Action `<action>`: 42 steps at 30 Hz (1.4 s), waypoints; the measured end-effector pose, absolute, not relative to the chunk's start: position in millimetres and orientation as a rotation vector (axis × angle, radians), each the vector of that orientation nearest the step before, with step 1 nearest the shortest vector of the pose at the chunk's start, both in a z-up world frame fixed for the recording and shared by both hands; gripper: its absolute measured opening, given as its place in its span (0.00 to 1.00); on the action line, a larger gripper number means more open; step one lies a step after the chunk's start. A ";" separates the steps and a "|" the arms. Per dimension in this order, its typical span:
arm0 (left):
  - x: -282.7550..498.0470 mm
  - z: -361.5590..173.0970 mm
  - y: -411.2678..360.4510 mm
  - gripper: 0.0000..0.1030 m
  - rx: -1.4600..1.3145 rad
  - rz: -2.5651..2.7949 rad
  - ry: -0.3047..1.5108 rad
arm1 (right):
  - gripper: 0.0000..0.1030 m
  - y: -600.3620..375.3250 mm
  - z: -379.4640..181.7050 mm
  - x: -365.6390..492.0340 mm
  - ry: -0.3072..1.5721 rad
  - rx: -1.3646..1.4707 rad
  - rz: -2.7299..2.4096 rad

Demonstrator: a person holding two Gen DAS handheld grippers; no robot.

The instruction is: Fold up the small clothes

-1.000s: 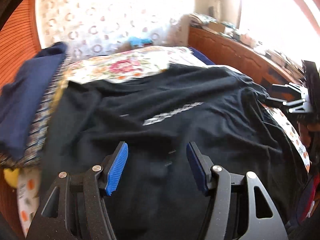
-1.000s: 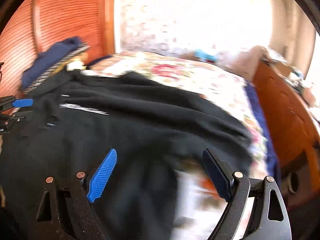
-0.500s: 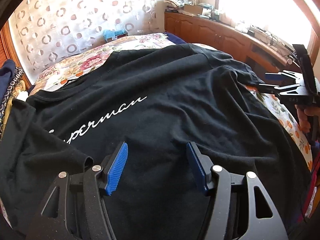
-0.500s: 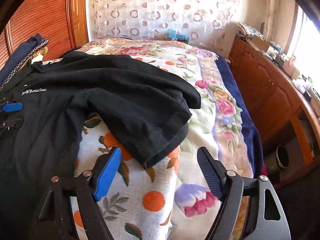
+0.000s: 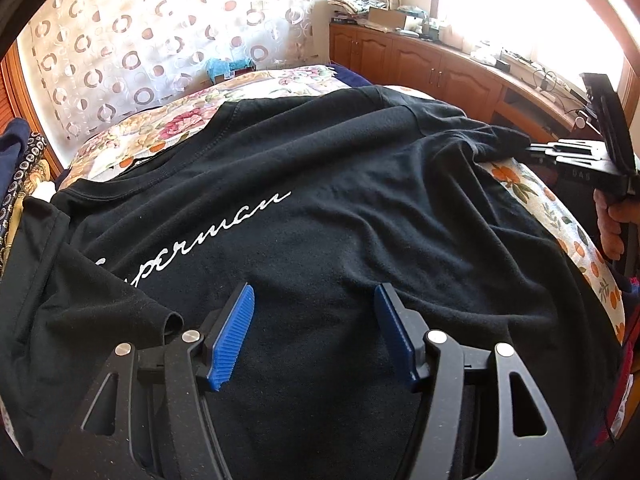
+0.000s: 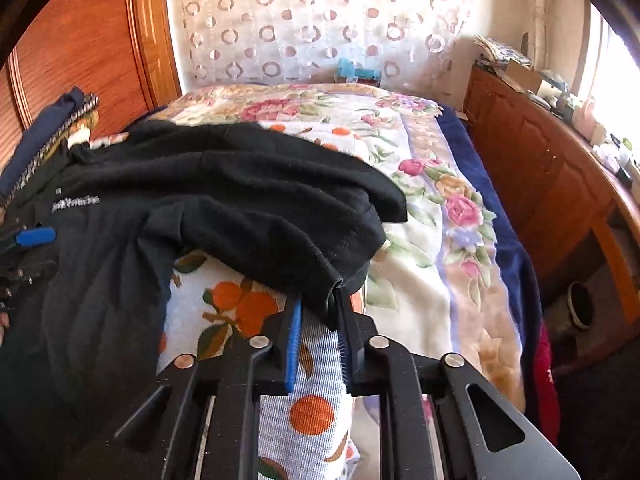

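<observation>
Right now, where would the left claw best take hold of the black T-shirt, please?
Probably the folded-over sleeve cuff of the black T-shirt, approached from the side: that hem stands raised off the flat cloth, beside the open left claw.

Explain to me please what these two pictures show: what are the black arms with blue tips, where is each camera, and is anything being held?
No robot here: a person holds a two-finger gripper in each hand, and each gripper carries a camera looking forward along its fingers. The left wrist picture shows the left gripper open above a black T-shirt spread on a flowered blanket on a bed; nothing is between its blue pads. The right wrist picture shows the right gripper shut on the T-shirt's sleeve. In the left picture, that gripper appears at the right edge, with the person's hand.
</observation>
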State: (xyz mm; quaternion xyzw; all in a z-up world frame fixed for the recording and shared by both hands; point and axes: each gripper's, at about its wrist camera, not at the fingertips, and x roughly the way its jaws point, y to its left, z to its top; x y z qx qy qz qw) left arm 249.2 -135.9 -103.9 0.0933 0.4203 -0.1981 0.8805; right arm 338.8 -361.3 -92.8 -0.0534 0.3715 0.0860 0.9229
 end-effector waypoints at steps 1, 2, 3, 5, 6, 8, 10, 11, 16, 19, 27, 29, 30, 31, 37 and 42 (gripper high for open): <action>249.0 -103.8 -135.8 0.62 0.195 -0.413 0.876 | 0.09 -360.3 -90.7 337.7 0.754 -0.111 0.174; 248.5 -103.8 -135.6 0.62 0.195 -0.413 0.876 | 0.08 -359.8 -86.6 338.0 0.741 -0.107 0.171; 248.7 -103.7 -135.5 0.62 0.194 -0.413 0.876 | 0.07 -358.1 -84.6 337.3 0.730 -0.104 0.171; 249.2 -103.7 -134.7 0.62 0.189 -0.416 0.878 | 0.07 -353.7 -74.9 336.7 0.695 -0.102 0.168; 249.5 -103.6 -134.9 0.62 0.192 -0.414 0.881 | 0.06 -350.6 -67.5 337.1 0.671 -0.097 0.170; 248.5 -102.0 -132.7 0.62 0.192 -0.400 0.898 | 0.06 -344.5 -56.7 337.2 0.633 -0.081 0.187; 246.0 -97.9 -126.4 0.62 0.171 -0.389 0.910 | 0.06 -331.9 -42.6 336.5 0.587 -0.081 0.216; 243.0 -93.6 -121.8 0.62 0.156 -0.389 0.896 | 0.06 -325.3 -37.2 335.9 0.571 -0.081 0.232; 222.1 -64.6 -90.6 0.62 0.087 -0.372 0.808 | 0.06 -271.2 -17.3 327.1 0.522 -0.108 0.391; 210.7 -55.2 -73.2 0.62 0.068 -0.350 0.784 | 0.06 -238.5 -20.2 319.1 0.547 -0.111 0.513; 200.4 -60.4 -50.1 0.62 0.043 -0.315 0.789 | 0.14 -204.9 -53.8 313.5 0.680 -0.223 0.576; 200.1 -63.2 -48.0 0.62 0.032 -0.318 0.795 | 0.27 -204.6 -52.8 312.5 0.678 -0.251 0.551; 203.4 -63.9 -48.5 0.62 0.028 -0.321 0.796 | 0.38 -208.5 -51.1 311.7 0.678 -0.258 0.531; 202.4 -64.0 -48.7 0.62 0.024 -0.324 0.797 | 0.43 -211.4 -48.0 311.0 0.676 -0.255 0.522; 205.0 -62.7 -51.0 0.62 0.014 -0.347 0.790 | 0.49 -234.5 -33.0 300.6 0.677 -0.186 0.428; 206.1 -63.3 -50.4 0.62 0.012 -0.350 0.792 | 0.49 -252.1 -43.3 312.0 0.710 -0.117 0.354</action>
